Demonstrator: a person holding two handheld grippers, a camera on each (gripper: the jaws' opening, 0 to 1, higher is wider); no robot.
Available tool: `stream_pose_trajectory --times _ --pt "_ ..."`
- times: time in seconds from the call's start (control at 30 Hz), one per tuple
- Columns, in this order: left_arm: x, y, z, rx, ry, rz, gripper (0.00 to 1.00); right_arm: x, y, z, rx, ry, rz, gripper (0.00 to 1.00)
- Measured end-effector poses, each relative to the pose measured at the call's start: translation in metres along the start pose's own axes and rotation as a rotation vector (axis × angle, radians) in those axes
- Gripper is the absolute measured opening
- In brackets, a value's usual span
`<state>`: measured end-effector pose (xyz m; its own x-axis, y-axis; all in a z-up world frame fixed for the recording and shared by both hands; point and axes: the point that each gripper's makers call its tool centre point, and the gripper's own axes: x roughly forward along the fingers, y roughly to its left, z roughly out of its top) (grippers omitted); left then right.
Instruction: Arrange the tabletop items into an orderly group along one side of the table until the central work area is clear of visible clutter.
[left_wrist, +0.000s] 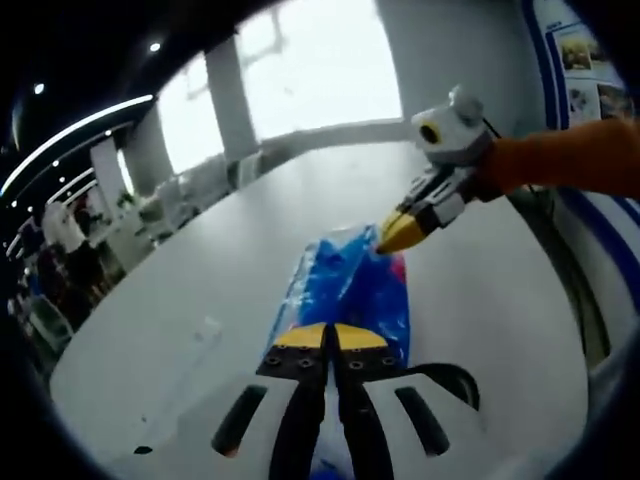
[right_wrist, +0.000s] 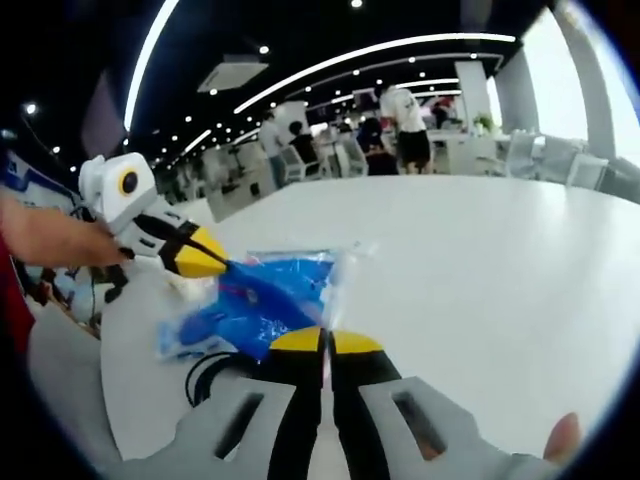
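Holding opposite ends of a blue plastic bag (left_wrist: 350, 290), two hand-held grippers work together over a broad white bench (left_wrist: 180, 300). In the left gripper view, the left gripper (left_wrist: 331, 338) rises from the bottom with its yellow-tipped jaws pressed together on the near edge of the bag. The right gripper (left_wrist: 400, 232) comes in from the right, its yellow tips pinched onto the bag's far end. An orange sleeve (left_wrist: 570, 155) trails behind it.

In the right gripper view, the right gripper (right_wrist: 326, 343) shows its jaws closed on the clear edge of the blue plastic bag (right_wrist: 260, 300), while the left gripper (right_wrist: 205, 252) clamps the opposite end from the left. The bag lies stretched between them, near one end of the bench (right_wrist: 480, 260), with a dark cable (right_wrist: 205, 378) looped just beside it.

The step in hand looks like carrying or sliding the bag toward one side. To do it well, both grippers should move together at the same pace, keeping gentle tension so the thin film neither tears nor slips free. Setting it down flat beside the edge, clear of the cable, would leave the middle open.
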<state>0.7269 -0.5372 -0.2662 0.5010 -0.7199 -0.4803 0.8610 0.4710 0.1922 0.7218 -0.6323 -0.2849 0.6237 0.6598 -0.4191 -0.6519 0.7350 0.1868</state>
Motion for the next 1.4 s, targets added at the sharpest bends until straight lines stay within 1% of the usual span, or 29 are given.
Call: stream_pose_trajectory --times 0.3,0.4,0.53,0.63,0.8,1.03,1.2,1.4 --pt "0.023 0.005 -0.016 -0.003 0.035 0.0 0.0 0.006 -0.013 -0.011 0.009 0.01 -0.034 0.02" --pt "0.035 0.005 -0.023 -0.005 0.054 -0.005 0.0 0.014 -0.026 -0.022 0.015 0.026 -0.054 0.02" --pt "0.048 0.003 -0.03 -0.017 0.065 -0.013 0.0 0.015 -0.039 -0.033 0.04 0.029 -0.075 0.02" --pt "0.055 0.0 -0.035 -0.019 0.072 -0.021 0.0 0.017 -0.045 -0.043 0.047 0.04 -0.084 0.02" --pt "0.065 -0.004 -0.043 -0.022 0.083 -0.034 0.0 0.018 -0.054 -0.052 0.061 0.045 -0.098 0.02" --pt "0.073 -0.006 -0.052 -0.021 0.102 -0.04 0.0 0.02 -0.055 -0.062 0.067 0.052 -0.103 0.02" --pt "0.078 -0.007 -0.055 -0.012 0.113 -0.044 0.0 0.02 -0.057 -0.064 0.065 0.051 -0.114 0.02" --pt "0.083 -0.011 -0.06 -0.008 0.134 -0.055 0.0 0.018 -0.058 -0.074 0.085 0.062 -0.122 0.02"
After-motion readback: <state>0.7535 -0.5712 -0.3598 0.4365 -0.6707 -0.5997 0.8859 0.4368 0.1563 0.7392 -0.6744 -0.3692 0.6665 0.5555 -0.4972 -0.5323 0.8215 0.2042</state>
